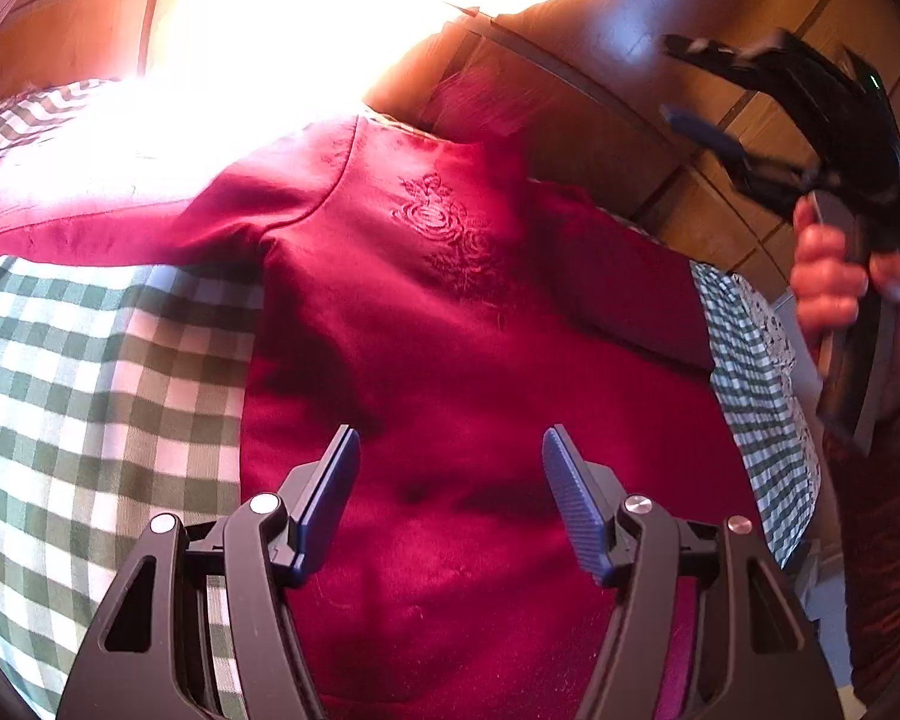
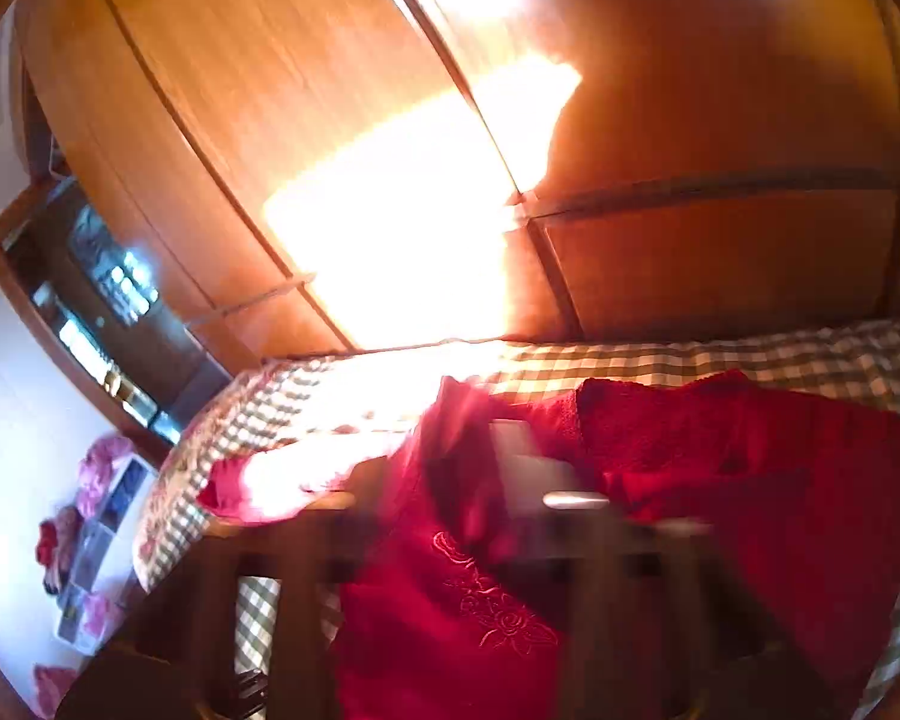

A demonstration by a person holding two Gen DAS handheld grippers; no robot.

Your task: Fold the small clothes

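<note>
A dark red top (image 1: 450,312) with a rose stitched on its chest lies flat on a green and white checked cover (image 1: 90,372). One sleeve (image 1: 102,222) stretches out to the left. My left gripper (image 1: 450,480) hovers over the lower part of the top, open, with nothing between its blue pads (image 1: 330,498). At the upper right a hand (image 1: 828,276) holds my right gripper (image 1: 672,81) up in the air, blurred, its jaws apart and empty. The right wrist view shows the top (image 2: 492,606) beyond that gripper's smeared fingers (image 2: 282,612).
Wooden wardrobe doors (image 2: 720,252) stand behind the bed, with a strong sun glare (image 2: 402,228) on them. A second red, towel-like cloth (image 2: 750,468) lies to the right of the top. A shelf (image 2: 102,300) and a box of small items (image 2: 96,552) are at the left.
</note>
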